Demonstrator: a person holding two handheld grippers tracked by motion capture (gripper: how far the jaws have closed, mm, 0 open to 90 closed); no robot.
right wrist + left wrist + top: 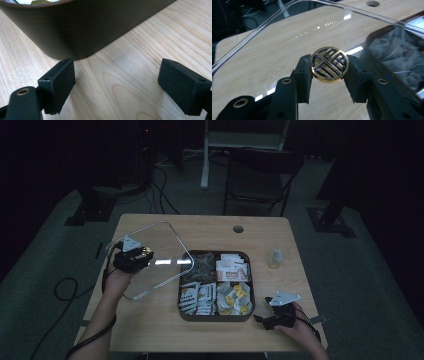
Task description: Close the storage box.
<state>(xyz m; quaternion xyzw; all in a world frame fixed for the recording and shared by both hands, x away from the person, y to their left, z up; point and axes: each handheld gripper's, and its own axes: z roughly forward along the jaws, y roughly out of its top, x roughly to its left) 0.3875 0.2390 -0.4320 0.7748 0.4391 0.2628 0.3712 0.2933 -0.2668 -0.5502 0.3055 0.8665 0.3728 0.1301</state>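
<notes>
Right up close, two black pads clamp a round gold knob (330, 64) with a dark patterned face, and that knob belongs to the clear lid (150, 257), so the left gripper (142, 255) is grasping the lid by its handle. From the high view the lid hangs tilted above the left half of the wooden table (150, 330), its right edge over the left side of the dark compartment tray (215, 317). That tray sits mid-table, packets in its four sections. Over on the near right, the right gripper (116, 85) rests low by the tray's near-right corner, jaws spread wide with bare wood between them. Far right, a small glass (277, 257) stands apart from the tray.
</notes>
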